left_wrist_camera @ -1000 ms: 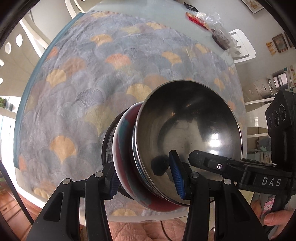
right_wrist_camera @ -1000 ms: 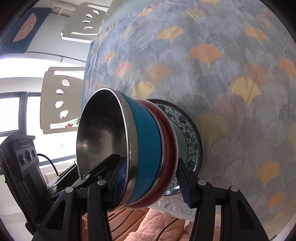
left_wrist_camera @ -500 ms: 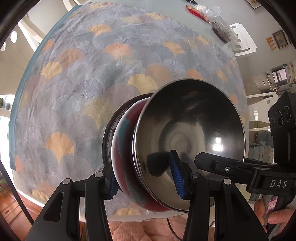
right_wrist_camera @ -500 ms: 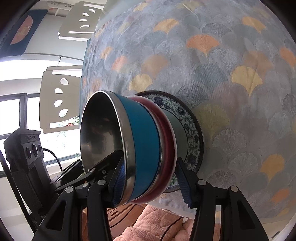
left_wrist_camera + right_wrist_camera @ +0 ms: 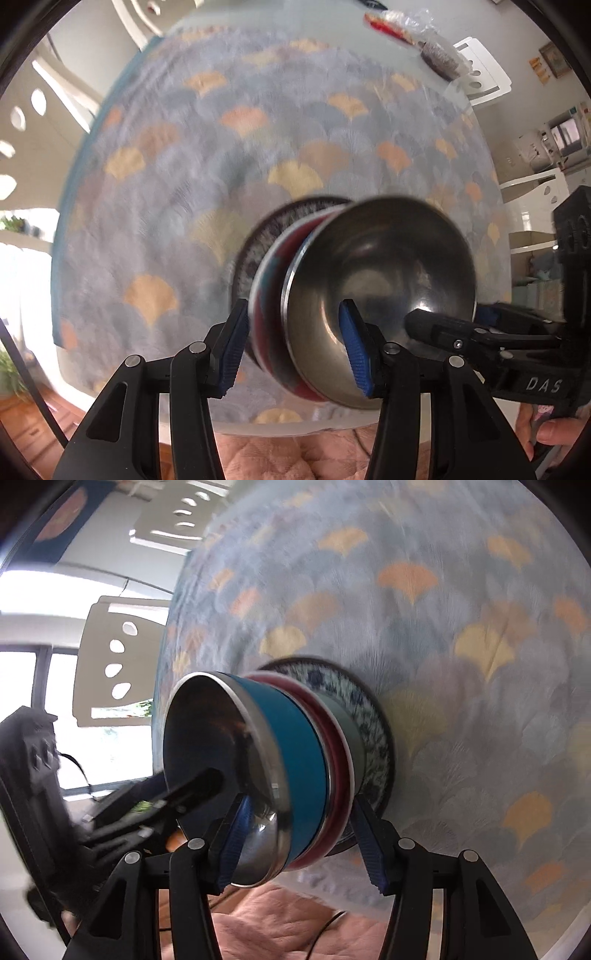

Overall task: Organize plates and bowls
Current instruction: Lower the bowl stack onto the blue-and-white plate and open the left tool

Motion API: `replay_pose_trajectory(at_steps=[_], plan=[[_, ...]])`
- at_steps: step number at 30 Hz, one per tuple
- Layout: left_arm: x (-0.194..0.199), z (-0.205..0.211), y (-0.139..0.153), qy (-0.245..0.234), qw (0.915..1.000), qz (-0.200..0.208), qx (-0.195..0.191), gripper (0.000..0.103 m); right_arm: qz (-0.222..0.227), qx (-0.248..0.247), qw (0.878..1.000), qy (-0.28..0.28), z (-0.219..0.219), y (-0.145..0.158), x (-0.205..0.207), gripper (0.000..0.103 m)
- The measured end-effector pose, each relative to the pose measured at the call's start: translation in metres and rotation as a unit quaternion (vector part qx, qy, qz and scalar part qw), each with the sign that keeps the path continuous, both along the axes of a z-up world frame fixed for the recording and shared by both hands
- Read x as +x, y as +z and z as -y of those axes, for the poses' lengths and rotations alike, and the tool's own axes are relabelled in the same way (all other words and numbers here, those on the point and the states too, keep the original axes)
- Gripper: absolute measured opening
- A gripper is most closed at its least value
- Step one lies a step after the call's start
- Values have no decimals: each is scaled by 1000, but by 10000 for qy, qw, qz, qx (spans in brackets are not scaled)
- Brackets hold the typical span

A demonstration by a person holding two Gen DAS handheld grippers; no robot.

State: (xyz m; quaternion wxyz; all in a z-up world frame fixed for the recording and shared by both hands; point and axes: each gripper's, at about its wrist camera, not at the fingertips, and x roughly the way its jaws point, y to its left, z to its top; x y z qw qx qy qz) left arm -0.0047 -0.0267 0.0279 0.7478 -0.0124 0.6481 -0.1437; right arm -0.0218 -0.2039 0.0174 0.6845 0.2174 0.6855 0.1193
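Step in hand: both grippers are carrying one stack of dishes near the table's (image 5: 258, 122) near edge; judging by the blur, it is moving.
Left gripper (image 5: 293, 354): clamping the stack's rim, one pad inside the steel bowl (image 5: 388, 273), the other behind the plates.
Right gripper (image 5: 301, 843): gripping the opposite rim the same way.
Stack order: steel bowl with blue outside (image 5: 295, 749) on top, red-rimmed dish (image 5: 338, 753) under it, patterned plate (image 5: 369, 716) lowest.
Doing it well: I would be keeping both grips level and moving together, so nothing slides.
Pointing: bowl mouths are facing up; the stack's axis seems upright.
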Motion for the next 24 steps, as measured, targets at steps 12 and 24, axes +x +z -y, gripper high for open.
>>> replay_pose_trajectory(at_steps=[12, 24], plan=[[-17, -22, 24, 85, 9923, 559, 1103, 70, 1260, -1415, 9777, 903, -43, 47, -11, 101], [-14, -25, 2, 154, 9941, 505, 946, 70, 1103, -1304, 9795, 1066, -53, 24, -8, 103]])
